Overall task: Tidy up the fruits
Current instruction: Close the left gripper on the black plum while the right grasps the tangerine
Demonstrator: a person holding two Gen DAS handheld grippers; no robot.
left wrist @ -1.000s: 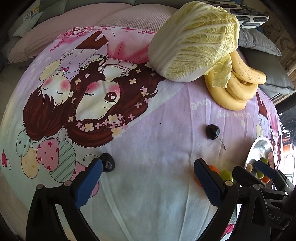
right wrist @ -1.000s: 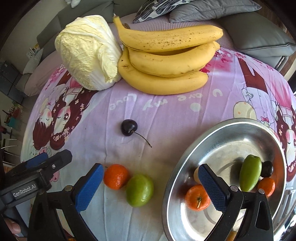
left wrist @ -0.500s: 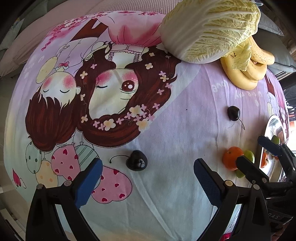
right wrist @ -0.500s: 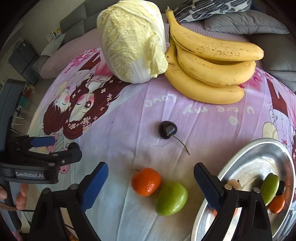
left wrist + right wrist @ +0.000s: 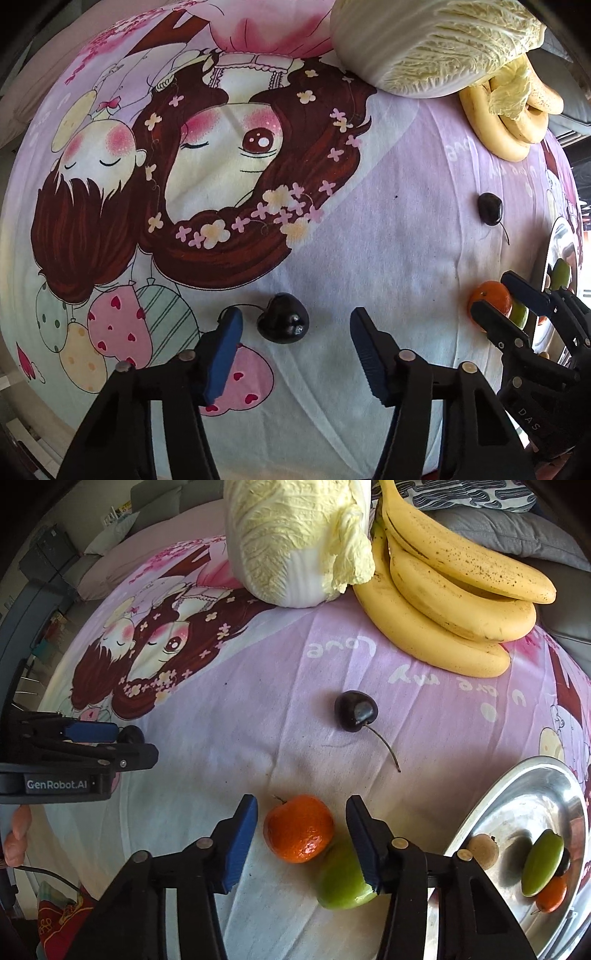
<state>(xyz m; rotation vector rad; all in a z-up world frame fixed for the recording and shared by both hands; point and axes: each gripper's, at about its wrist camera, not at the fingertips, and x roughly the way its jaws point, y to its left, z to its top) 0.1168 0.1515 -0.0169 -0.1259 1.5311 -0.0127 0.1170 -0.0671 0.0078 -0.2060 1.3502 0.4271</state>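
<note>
A dark cherry [image 5: 282, 323] lies on the cartoon-print cloth between the blue pads of my left gripper [image 5: 294, 321]. The jaws are closing and a gap shows on both sides. A small orange [image 5: 299, 829] lies between the pads of my right gripper [image 5: 301, 805], whose jaws are also closing with slim gaps left. A green fruit [image 5: 340, 878] touches the orange, partly hidden behind the right finger. A second cherry [image 5: 355, 710] with a stem lies farther out. The metal plate [image 5: 524, 812] at the right holds a green fruit [image 5: 541, 864], an orange [image 5: 552, 895] and a pale round fruit [image 5: 482, 849].
A napa cabbage [image 5: 295, 535] and a bunch of bananas [image 5: 450, 602] lie at the far side of the cloth, with grey cushions behind. Fingers of the person's hand [image 5: 16, 834] show at the left edge. The cloth's rim drops away at the left.
Both grippers came lower and their jaws narrowed. The left one slid over the cherry, which now lies between its pads. The right one shifted left, off the plate and onto the orange.
</note>
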